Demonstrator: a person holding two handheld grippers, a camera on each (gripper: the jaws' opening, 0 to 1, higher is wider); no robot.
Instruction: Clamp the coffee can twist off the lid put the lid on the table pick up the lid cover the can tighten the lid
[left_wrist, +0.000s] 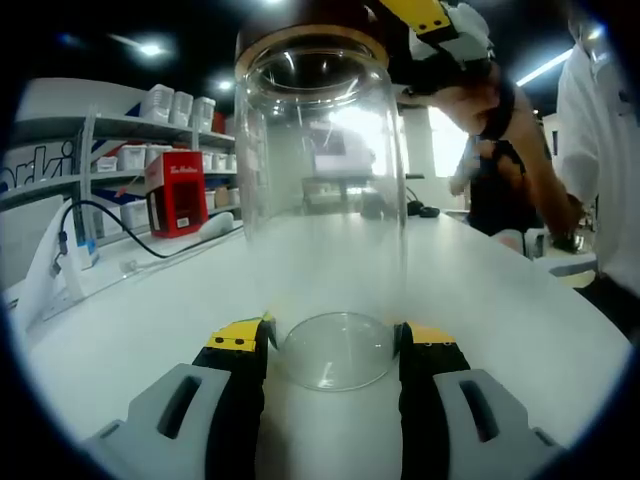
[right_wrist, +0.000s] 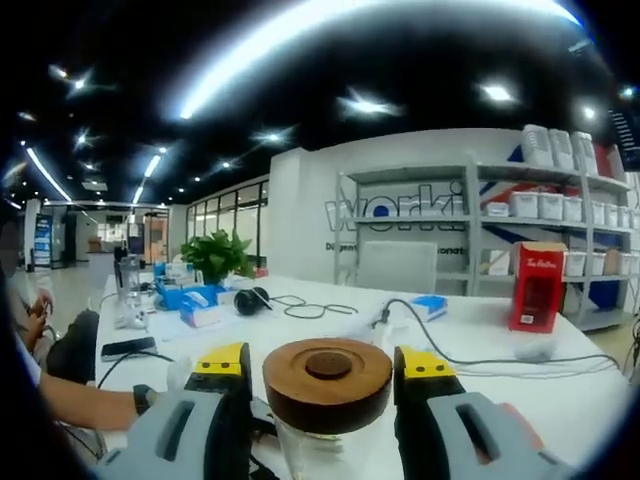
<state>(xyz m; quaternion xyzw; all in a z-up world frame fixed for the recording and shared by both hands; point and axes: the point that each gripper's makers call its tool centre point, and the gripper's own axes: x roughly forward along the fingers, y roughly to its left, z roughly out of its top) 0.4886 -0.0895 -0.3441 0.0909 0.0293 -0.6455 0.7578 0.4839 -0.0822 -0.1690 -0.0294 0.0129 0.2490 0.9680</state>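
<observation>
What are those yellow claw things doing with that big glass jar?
A person is using two hand-held grippers on a clear glass can standing on a white table. The left gripper has its jaws on either side of the can's base, holding it steady. The right gripper sits around the brown wooden lid on top of the can. The lid is on the can.

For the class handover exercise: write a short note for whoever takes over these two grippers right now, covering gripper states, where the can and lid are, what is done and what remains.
Left gripper: jaws pressed on either side of the base of the clear glass coffee can, which stands upright on the white table.
Right gripper: jaws flank the round brown wooden lid on top of the can; contact cannot be told.
Done: can clamped.
Whether the lid has already been off and set back cannot be told; check, then finish twisting or tightening.
</observation>
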